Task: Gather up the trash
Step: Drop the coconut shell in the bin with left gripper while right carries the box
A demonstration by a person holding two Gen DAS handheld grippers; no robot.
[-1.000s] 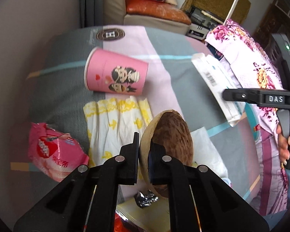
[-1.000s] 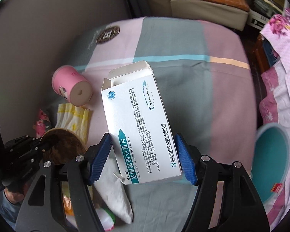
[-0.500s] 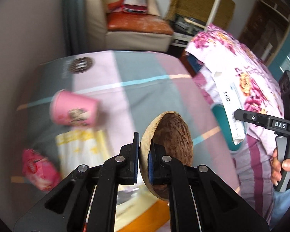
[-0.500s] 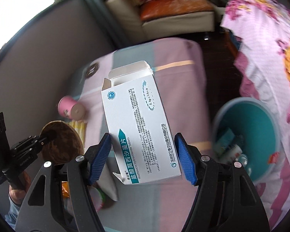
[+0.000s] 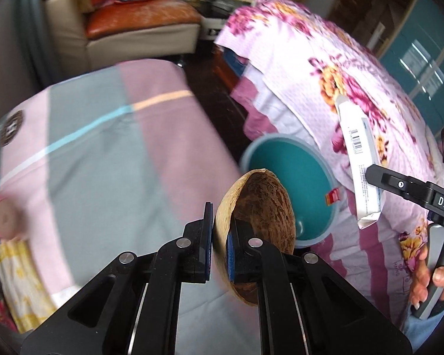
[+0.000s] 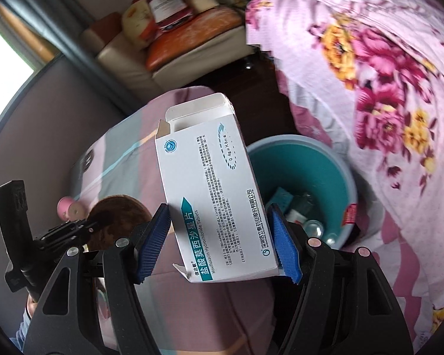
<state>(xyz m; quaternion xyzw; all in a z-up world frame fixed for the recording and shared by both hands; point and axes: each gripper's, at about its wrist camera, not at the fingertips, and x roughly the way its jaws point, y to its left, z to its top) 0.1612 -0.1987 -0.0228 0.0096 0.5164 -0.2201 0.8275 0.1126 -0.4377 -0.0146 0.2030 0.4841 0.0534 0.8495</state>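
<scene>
teal bin (image 6: 305,174) now lies just ahead of both tools; a second ago only the striped bedspread (image 5: 109,159) did. left gripper (image 5: 220,236) pinches coconut shell (image 5: 260,222); right gripper (image 6: 222,239) clamps medicine box (image 6: 210,195). release over bin is due.

The coconut shell half (image 5: 263,207) looked rough and fibrous inside, brown and matt, with a pale woody rim. The medicine box (image 6: 213,195) was thin white cardboard with a smooth, slightly glossy print. The bin (image 6: 319,174) was smooth plastic, teal inside, with a grey rim. The bedsheet (image 5: 103,159) was soft matt cloth in pink and grey. The floral cover (image 6: 384,74) was thin dotted fabric. The gripper arms looked like matt black plastic with small shiny metal screws, and the right one had ribbed blue pads (image 6: 284,248).
</scene>
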